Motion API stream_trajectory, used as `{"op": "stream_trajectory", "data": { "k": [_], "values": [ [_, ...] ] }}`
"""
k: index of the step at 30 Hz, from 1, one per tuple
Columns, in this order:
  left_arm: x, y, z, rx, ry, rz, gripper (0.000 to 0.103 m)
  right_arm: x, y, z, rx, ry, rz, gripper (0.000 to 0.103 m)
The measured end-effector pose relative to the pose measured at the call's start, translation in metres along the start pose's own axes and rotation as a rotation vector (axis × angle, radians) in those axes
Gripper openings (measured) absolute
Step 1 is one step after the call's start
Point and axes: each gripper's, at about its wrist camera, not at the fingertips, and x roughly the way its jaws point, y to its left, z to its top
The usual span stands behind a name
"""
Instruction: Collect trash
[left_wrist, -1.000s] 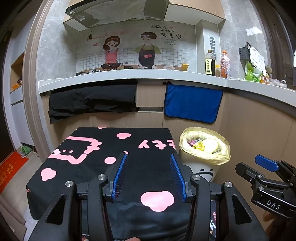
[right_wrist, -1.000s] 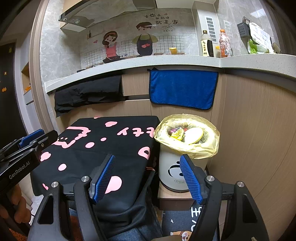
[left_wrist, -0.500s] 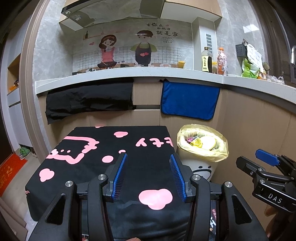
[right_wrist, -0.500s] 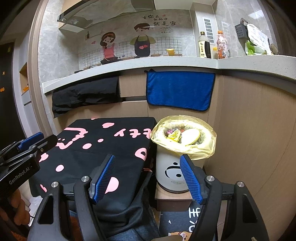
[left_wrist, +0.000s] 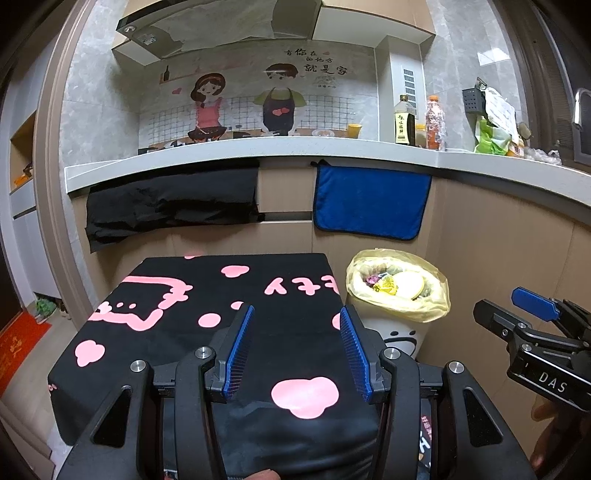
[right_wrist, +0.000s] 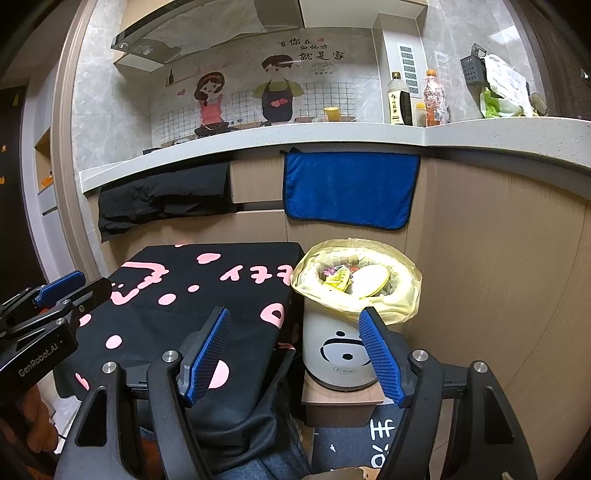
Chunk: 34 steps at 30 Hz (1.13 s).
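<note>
Both grippers hover with fingers apart and nothing between them: the left gripper (left_wrist: 295, 347) over the black cloth with pink shapes (left_wrist: 207, 317), the right gripper (right_wrist: 295, 354) facing the white trash bin (right_wrist: 343, 350). Trash (right_wrist: 354, 280) sits inside its yellow bag (right_wrist: 402, 295), beside the cloth-covered counter.

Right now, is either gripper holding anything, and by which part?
Nothing is held. The left gripper and the right gripper both stand open and empty above the black cloth.

Dim indoor light, sharp focus, fisheye-bent dark edges.
</note>
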Motion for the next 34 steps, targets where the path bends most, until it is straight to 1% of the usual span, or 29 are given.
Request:
{"op": "stream_trajectory", "data": {
  "k": [13, 34],
  "values": [
    [-0.002, -0.0024, -0.0017, 0.02, -0.001, -0.028, 0.049, -0.0005, 0.0001, -0.0007, 0.0, -0.001, 0.0, 0.07],
    [0.0014, -0.0012, -0.0069, 0.016, 0.009, -0.032, 0.049, -0.0002, -0.0028, -0.0009, 0.001, 0.002, 0.002, 0.07]
  ]
}}
